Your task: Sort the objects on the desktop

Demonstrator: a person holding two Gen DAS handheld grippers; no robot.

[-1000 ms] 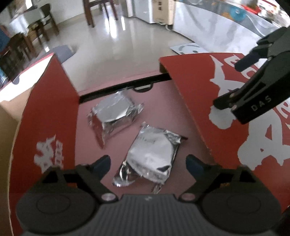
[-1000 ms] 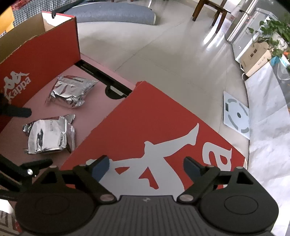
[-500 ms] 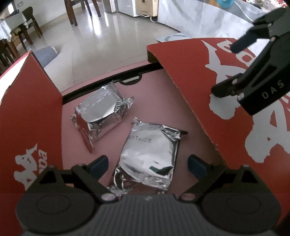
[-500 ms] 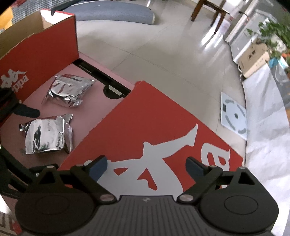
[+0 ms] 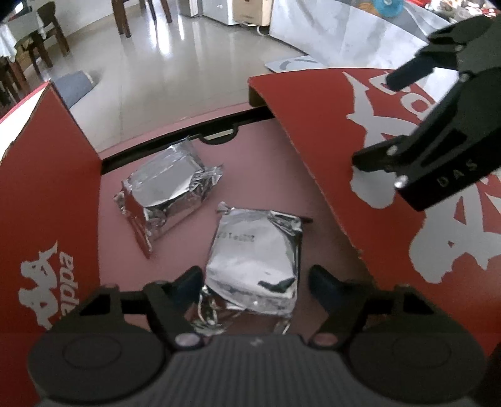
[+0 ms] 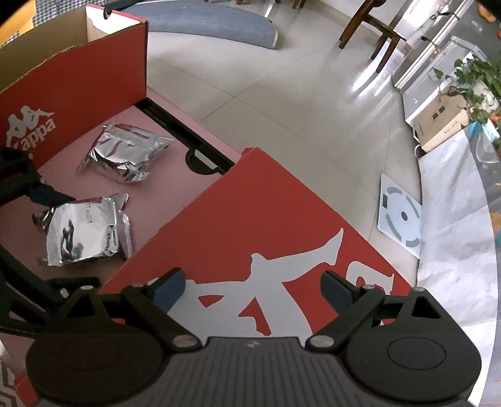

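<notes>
The left gripper (image 5: 255, 278) points steeply down into a red shoebox (image 5: 56, 200), its jaws closing around the nearer foil packet (image 5: 255, 256); the left pad sits at the packet's crumpled near corner while a small gap shows at the right pad, so whether the pads press on it cannot be told. This packet lies flat on the pink box floor directly between the fingers, its long axis running away from the gripper and tilting slightly right, with the sealed, crinkled end nearest the gripper. Just beyond it and to the left, apart from it, rests the second foil packet (image 5: 166, 191), puffed and angled, its long axis running from near-left to far-right. A red upright flap hems in the left side, and the printed red lid (image 5: 391, 150) slopes up on the right. Over that lid hovers the right gripper (image 6: 252, 286), jaws spread wide with nothing between them. Past the box's far edge lies pale tiled floor (image 5: 175, 62), with wooden chairs (image 5: 141, 15) farther off.
</notes>
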